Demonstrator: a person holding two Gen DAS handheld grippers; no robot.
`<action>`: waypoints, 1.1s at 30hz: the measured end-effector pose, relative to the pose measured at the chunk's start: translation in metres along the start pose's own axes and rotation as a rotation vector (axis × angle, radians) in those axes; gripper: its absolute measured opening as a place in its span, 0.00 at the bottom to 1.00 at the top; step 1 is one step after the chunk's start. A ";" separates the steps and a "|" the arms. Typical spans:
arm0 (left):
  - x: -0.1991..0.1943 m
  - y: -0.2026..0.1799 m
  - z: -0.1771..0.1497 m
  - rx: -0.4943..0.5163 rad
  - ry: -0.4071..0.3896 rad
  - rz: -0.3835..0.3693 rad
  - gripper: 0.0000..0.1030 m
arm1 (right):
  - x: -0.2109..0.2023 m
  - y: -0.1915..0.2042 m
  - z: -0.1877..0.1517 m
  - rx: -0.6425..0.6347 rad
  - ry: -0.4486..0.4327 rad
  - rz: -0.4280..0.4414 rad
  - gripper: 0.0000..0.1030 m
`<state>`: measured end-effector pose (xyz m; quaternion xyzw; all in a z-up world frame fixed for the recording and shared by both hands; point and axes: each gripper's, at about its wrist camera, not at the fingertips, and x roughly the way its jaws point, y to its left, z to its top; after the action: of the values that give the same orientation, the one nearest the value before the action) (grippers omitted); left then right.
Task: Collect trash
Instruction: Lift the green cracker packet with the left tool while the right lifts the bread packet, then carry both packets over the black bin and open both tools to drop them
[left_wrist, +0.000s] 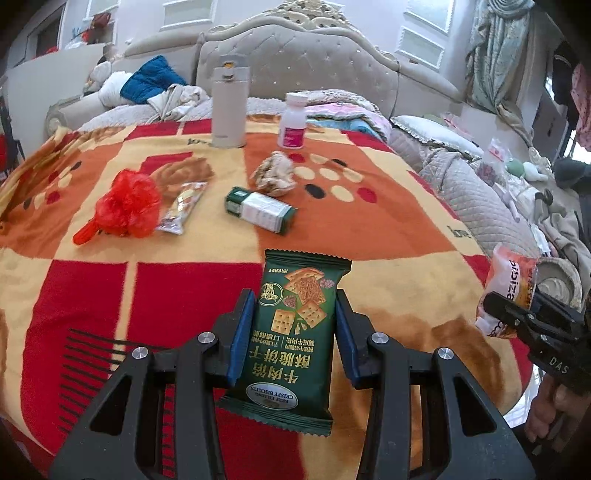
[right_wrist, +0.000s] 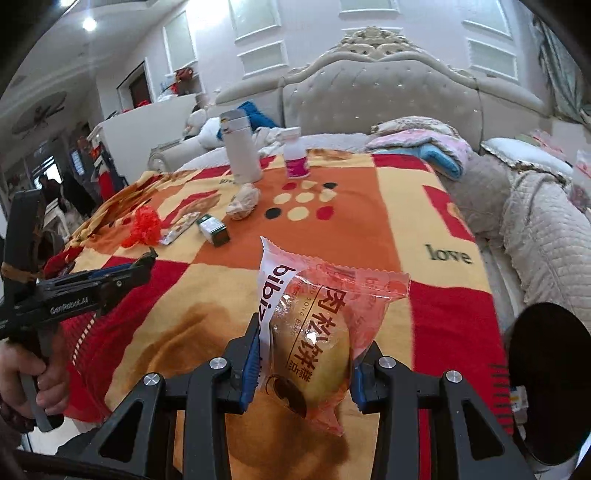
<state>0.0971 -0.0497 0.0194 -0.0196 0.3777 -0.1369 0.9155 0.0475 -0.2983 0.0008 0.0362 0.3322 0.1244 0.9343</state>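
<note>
My left gripper (left_wrist: 294, 301) is shut on a green biscuit packet (left_wrist: 295, 325), held above the red, orange and yellow blanket (left_wrist: 369, 236). My right gripper (right_wrist: 314, 334) is shut on a clear orange bun wrapper (right_wrist: 317, 332); in the left wrist view the same wrapper (left_wrist: 511, 291) shows at the right edge. On the blanket further back lie a red crumpled bag (left_wrist: 127, 205), a silver snack wrapper (left_wrist: 183, 212), a green and white box (left_wrist: 260, 210) on its side and a crumpled paper ball (left_wrist: 275, 173). In the right wrist view the left gripper (right_wrist: 144, 264) shows at the left, held by a hand.
A beige flask (left_wrist: 229, 107) and a white bottle with a pink label (left_wrist: 293, 122) stand upright at the blanket's far edge. Pillows, folded bedding (right_wrist: 424, 147) and a tufted headboard (left_wrist: 295, 62) lie behind. A round black object (right_wrist: 550, 384) sits at the right past the bed's edge.
</note>
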 end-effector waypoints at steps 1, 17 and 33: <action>-0.001 -0.007 0.000 0.006 -0.002 -0.002 0.38 | -0.003 -0.003 0.000 0.007 -0.007 0.004 0.37; -0.008 -0.082 0.010 -0.013 -0.026 -0.003 0.38 | -0.043 -0.043 -0.010 0.102 -0.075 -0.066 0.37; 0.009 -0.178 0.013 0.115 -0.028 -0.117 0.38 | -0.083 -0.105 -0.030 0.245 -0.114 -0.226 0.37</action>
<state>0.0701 -0.2244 0.0476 0.0090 0.3547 -0.2113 0.9108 -0.0114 -0.4215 0.0123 0.1190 0.2931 -0.0251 0.9483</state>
